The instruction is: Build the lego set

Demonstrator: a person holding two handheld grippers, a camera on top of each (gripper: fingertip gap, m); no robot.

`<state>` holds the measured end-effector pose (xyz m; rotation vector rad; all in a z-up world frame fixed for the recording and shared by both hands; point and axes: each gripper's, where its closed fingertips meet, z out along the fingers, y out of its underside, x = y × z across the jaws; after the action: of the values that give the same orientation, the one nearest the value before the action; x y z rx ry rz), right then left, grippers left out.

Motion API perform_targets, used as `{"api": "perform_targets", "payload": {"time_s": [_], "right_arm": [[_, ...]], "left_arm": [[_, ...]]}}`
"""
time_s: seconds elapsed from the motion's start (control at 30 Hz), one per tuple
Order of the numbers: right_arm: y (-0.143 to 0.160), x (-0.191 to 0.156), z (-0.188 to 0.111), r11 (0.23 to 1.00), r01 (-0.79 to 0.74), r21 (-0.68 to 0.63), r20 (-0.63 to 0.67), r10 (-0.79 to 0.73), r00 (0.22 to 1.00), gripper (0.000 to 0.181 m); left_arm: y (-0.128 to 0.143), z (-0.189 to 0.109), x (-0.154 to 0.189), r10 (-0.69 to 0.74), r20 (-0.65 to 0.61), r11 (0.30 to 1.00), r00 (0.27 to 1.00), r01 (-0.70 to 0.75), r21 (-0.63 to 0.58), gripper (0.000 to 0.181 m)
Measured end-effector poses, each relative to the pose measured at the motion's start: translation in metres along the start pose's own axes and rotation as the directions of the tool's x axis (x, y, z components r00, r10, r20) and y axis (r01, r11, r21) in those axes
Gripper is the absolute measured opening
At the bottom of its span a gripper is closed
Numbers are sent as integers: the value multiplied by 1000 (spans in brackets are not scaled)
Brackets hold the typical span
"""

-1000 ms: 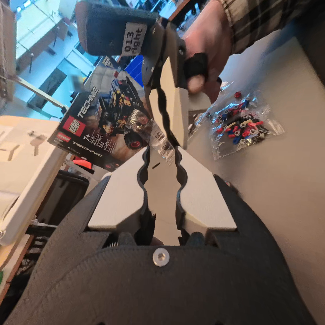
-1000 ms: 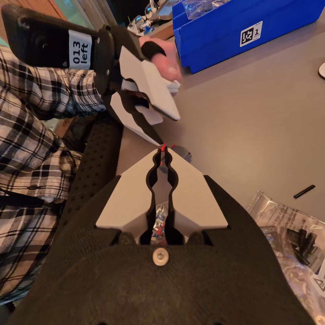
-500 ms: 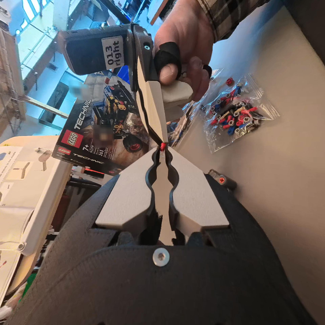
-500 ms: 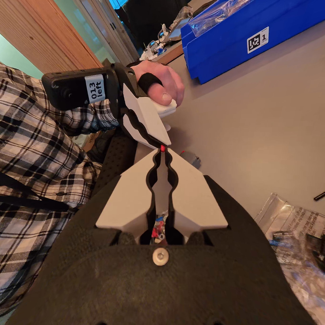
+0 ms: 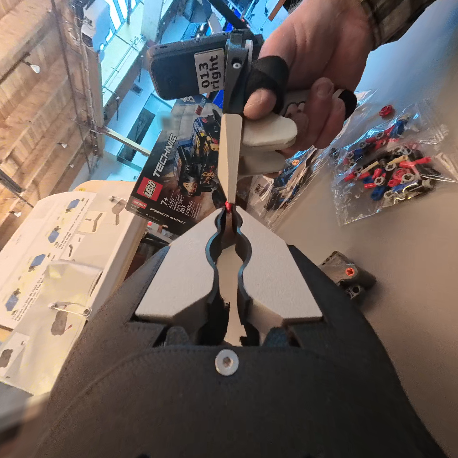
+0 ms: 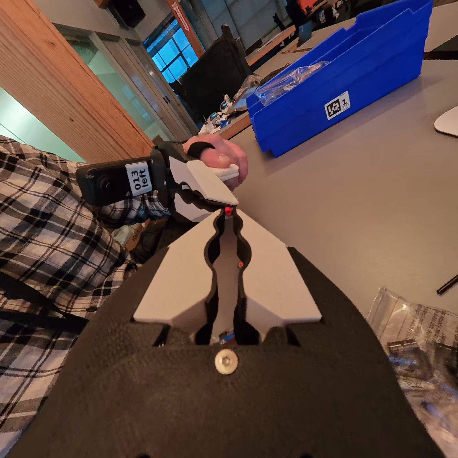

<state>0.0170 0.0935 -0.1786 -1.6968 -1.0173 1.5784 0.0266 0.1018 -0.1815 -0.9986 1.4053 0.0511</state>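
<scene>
Moved since earlier: both grippers are being brought tip to tip, up off the table [image 6: 347, 198]; a sec ago they were apart.
Left gripper [image 5: 229, 210]: jaws are being held nearly closed on a small red pin [image 5: 228, 206].
Right gripper [image 6: 229, 210]: jaws are being pinched onto the same red pin; handover, which grip is bearing it can't be told.
Progress: early; only a small grey sub-assy [image 5: 347, 277] is being left on the table, most parts unbuilt.
Containers: clear bag [image 5: 391, 168] is holding red, blue, black bits; blue bin [image 6: 334, 86] is holding a plastic bag; set box [image 5: 178, 173] is being left standing, contents unseen.
</scene>
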Motion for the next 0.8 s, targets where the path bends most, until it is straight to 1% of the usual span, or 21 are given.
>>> {"api": "perform_targets", "payload": {"time_s": [0.23,0.37,0.47,0.53,0.6,0.63,0.67,0.7,0.73,0.77,0.8], "right_arm": [[-5,-2,1,998,-47,49,37,45,998,4],[-6,-2,1,997,-57,56,45,55,998,4],[-3,0,1,999,-38,33,21,37,999,3],[-2,1,1,1000,-17,20,5,16,1000,3],[0,7,-2,999,46,-18,-59,-47,997,3],[5,11,-4,993,101,-68,-102,-107,989,3],[10,14,-5,980,151,-129,-134,-168,977,3],[17,16,-6,962,194,-193,-155,-226,962,3],[26,17,-6,935,236,-265,-167,-285,944,3],[35,19,-5,901,272,-339,-171,-343,924,3],[44,20,-3,868,298,-397,-163,-386,908,3]], "left_arm": [[-2,-1,-3,23,21,1000,1000,-23,0,1],[-2,-1,-4,41,29,999,999,-41,-6,2],[1,0,-1,99,32,995,995,-98,-30,2],[2,0,0,39,5,999,999,-39,-18,2],[9,-3,-6,-19,-4,999,1000,19,-45,15],[15,-4,-6,-96,-36,993,995,94,-68,24],[24,-6,-2,-203,-99,975,974,191,-113,28],[32,-8,4,-314,-152,944,937,290,-159,30],[36,-10,13,-439,-223,894,870,400,-203,30],[40,-13,22,-553,-281,831,784,492,-260,32],[46,-14,26,-604,-291,795,742,534,-288,33]]}}
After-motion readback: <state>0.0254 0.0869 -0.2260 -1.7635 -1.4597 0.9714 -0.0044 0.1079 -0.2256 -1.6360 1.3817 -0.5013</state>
